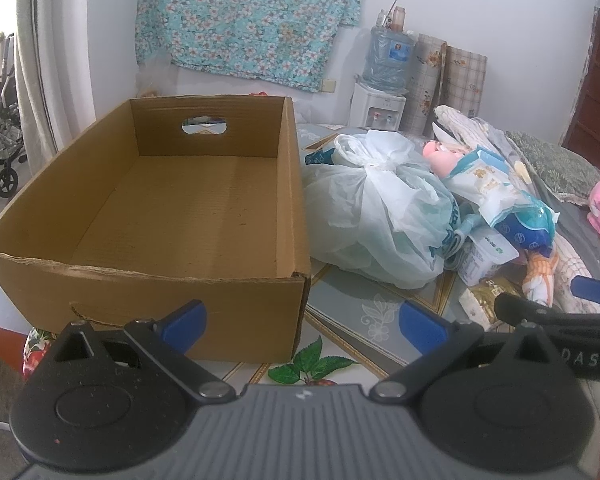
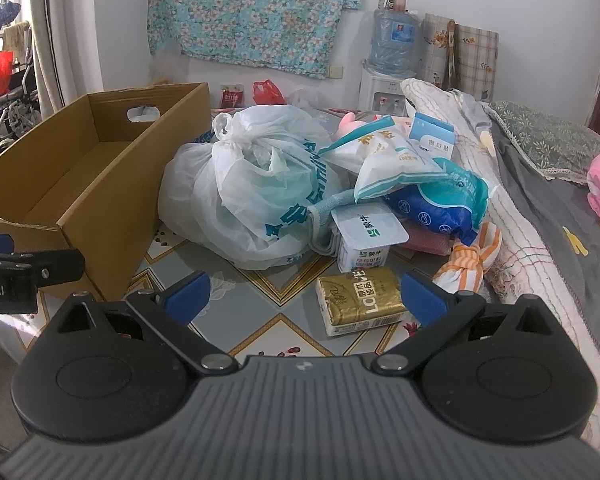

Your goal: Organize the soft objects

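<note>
Left gripper (image 1: pixel 303 316) hung with its fingers spread wide and nothing between them, low over the patterned table cover (image 1: pixel 364 312), just in front of the cardboard box (image 1: pixel 148 292). Right gripper (image 2: pixel 305 295) was likewise spread and empty, with the gold tissue pack (image 2: pixel 360 300) lying on the cover between its blue pads (image 2: pixel 420 294), not touching either one as far as I could tell.

Box was open-topped and bare inside, its near rim ragged, and it stood at the left edge of the table. Open strip of cover lay between box and pile.

Soft things heaped to the right of the box: a knotted white plastic bag (image 2: pixel 252 192) just beside the box wall, a yogurt cup (image 2: pixel 366 236) leaning against it, and a blue and white pouch (image 2: pixel 436 204) with a white packet (image 2: pixel 392 160) stacked on top. An orange striped cloth (image 2: pixel 468 260) knotted up lay near the tissue pack, against a folded checked quilt (image 2: pixel 516 240) that closed off the right side. A pink plush toy (image 1: pixel 440 152) showed behind the pile.

Farther back: a water dispenser (image 1: pixel 380 108) with its bottle, rolled mats beside it, and a floral cloth (image 1: pixel 252 16) on the wall. A wheelchair (image 1: pixel 0 136) stood beyond the curtain at far left.
</note>
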Demonstrator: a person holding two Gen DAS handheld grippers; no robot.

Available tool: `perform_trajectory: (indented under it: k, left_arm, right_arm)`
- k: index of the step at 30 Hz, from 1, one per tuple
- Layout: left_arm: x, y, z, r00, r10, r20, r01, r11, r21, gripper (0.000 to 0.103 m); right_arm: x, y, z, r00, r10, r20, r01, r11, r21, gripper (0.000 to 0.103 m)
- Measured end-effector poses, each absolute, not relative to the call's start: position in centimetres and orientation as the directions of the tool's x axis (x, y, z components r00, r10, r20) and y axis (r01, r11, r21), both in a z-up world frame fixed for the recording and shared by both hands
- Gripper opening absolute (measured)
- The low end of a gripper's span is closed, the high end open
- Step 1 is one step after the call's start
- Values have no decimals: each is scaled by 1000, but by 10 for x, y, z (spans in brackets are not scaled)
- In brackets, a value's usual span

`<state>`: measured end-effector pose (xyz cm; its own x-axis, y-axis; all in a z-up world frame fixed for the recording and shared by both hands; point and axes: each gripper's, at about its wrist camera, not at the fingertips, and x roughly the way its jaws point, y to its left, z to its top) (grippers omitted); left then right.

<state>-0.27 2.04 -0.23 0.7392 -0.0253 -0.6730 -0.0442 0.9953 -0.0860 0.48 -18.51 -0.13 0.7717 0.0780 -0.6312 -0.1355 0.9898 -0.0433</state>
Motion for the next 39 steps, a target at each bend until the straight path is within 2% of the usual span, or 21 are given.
perform_trajectory:
  k: [30, 35, 39]
  left_arm:
    - [-1, 11, -6, 725, -24, -688, -29, 997, -65, 103]
    - [-3, -4, -5, 717, -70, -693, 37, 997, -63, 103]
    - [-4, -24, -4, 712, -125, -691, 122, 991, -54, 103]
  right_arm:
    - [7, -189, -5, 765, 96, -637, -137, 990, -16, 102]
    - [2, -205, -11, 757, 144, -638, -166, 986, 26, 102]
    - [-1, -230, -21, 755, 110, -646, -111, 993, 39, 102]
